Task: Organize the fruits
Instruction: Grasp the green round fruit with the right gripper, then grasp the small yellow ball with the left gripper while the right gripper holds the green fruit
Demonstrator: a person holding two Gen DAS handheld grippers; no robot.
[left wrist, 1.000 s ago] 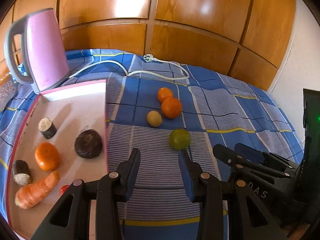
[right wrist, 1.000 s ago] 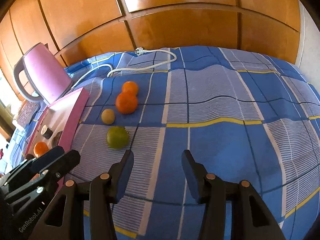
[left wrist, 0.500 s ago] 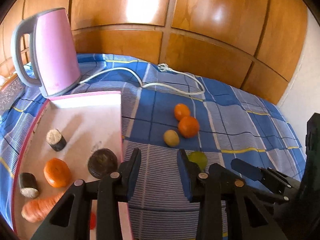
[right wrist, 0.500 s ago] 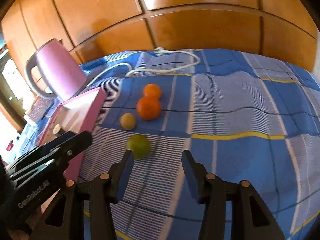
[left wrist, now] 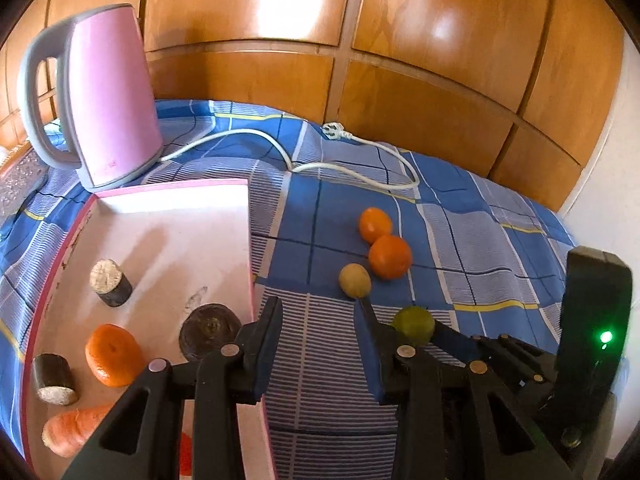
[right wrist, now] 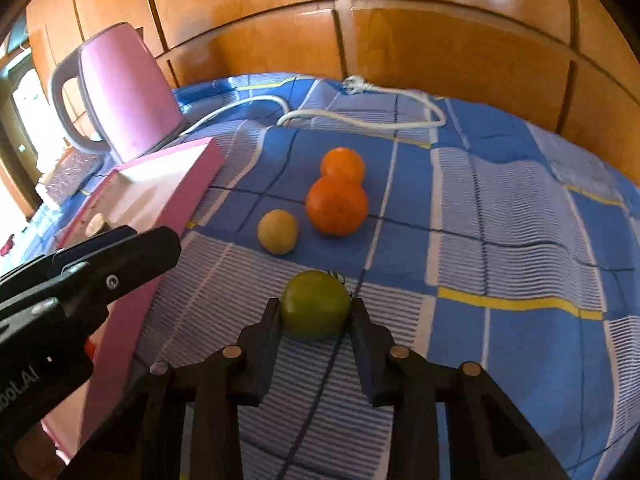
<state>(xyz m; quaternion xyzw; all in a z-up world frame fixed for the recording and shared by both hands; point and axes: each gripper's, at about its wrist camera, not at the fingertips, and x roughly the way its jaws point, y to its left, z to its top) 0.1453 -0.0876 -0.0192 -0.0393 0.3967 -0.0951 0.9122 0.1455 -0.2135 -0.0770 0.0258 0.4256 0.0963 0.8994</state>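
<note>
A bed covered in a blue checked cloth [right wrist: 500, 208] with pale striped squares and thin yellow lines fills both views, backed by glossy wooden panelling [left wrist: 400, 40]. At the cloth's far left corner stands a pink electric kettle [left wrist: 112, 96] with a grey handle; its white cord [left wrist: 352, 168] loops along the far edge, the plug lying unconnected.

Just in front of the kettle, along the left side, lies a shallow pink-rimmed tray [left wrist: 168, 236] with a pale floor. It holds two short dark cylinders with pale ends, a dark round piece near its right wall, an orange fruit [left wrist: 114, 354] and a carrot [left wrist: 72, 432] at its near edge (a small red thing beside the carrot is mostly hidden).

Out on the cloth, right of the tray, two oranges [right wrist: 338, 206] touch each other — the smaller one behind — with a small yellowish fruit [right wrist: 278, 231] just beside them.

Nearest, a green fruit [right wrist: 315, 304] sits on the cloth between the fingers of the right gripper [right wrist: 315, 314]; its jaws are closing, and both pads already touch the fruit's sides.

The left gripper [left wrist: 318, 312] hovers over the tray's right wall — jaws narrowly parted, nothing between them.
</note>
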